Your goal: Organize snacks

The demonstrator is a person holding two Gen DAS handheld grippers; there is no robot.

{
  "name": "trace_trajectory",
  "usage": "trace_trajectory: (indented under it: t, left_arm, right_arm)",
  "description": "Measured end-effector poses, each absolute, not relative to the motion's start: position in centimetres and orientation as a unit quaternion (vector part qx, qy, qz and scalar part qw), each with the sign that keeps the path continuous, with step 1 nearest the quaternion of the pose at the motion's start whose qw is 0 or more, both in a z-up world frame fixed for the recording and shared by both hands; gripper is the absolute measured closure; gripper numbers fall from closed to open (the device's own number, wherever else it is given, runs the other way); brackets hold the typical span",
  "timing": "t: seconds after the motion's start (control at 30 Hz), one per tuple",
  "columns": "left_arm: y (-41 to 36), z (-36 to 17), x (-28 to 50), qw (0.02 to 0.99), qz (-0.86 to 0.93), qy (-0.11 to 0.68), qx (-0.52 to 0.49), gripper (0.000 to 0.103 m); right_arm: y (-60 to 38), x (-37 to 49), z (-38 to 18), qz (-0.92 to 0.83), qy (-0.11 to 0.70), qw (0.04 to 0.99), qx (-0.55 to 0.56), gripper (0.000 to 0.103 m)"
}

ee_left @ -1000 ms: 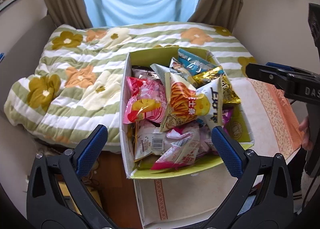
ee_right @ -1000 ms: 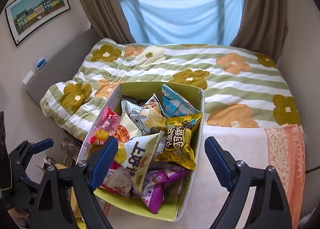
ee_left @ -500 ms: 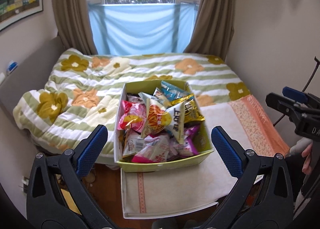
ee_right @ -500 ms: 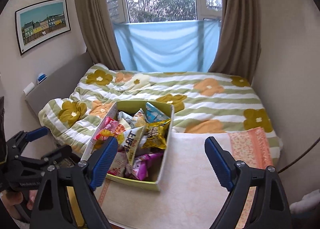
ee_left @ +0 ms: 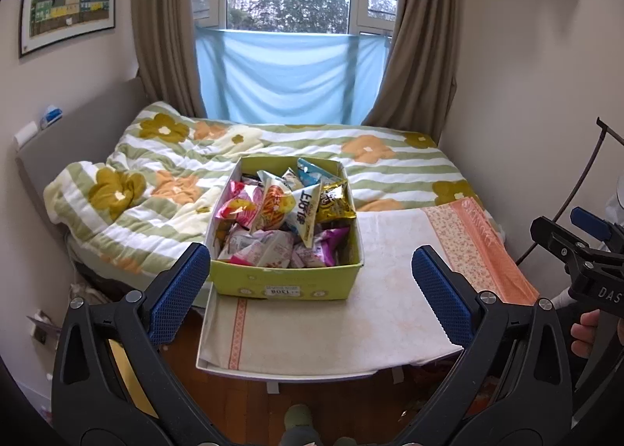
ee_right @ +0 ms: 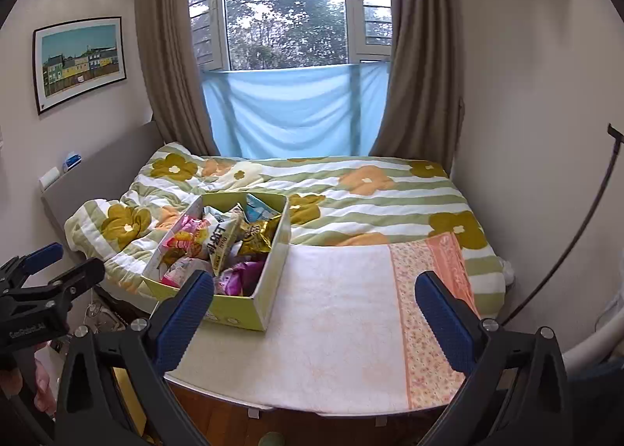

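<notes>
Two open grippers, one full snack box

Two grippers we hold above the near edge of the bed, both with jaws spread wide and nothing between them. The right gripper has just been opening its jaws; the left gripper is released as well. Their pads are blue with a fine grid texture, on black plastic arms.

The snack box is yellow-green cardboard, rectangular, and stands on a cream towel near the left near corner of the bed. A small white label on its front wall shows digits, upside down; we read them as "1308" but are not sure. Inside lie many glossy snack bags: pink, gold, purple, light blue, and one white bag with Korean letters. Behind the box lies a quilt with stripes and flowers.
</notes>
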State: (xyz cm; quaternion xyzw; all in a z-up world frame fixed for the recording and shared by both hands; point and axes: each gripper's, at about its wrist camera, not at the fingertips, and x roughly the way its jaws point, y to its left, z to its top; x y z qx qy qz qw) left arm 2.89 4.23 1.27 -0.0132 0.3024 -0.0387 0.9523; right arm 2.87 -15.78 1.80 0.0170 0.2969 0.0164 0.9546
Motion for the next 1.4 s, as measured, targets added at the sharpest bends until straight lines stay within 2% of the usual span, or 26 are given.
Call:
trace_trajectory:
  t: [0.53,1.4]
  left_arm:
    - [2.3,2.2,-0.4,0.958,-0.031,0.285,-0.003,0.0]
    - [2.1,2.5,-1.0,0.959,-0.029,0.282,0.002,0.0]
  right_arm:
    - [-17.6,-0.4,2.5,0.005,0.281,0.96,0.013,0.0]
    - [-18.0,-1.0,2.7,-0.013,0.283,0.959,0.009,0.0]
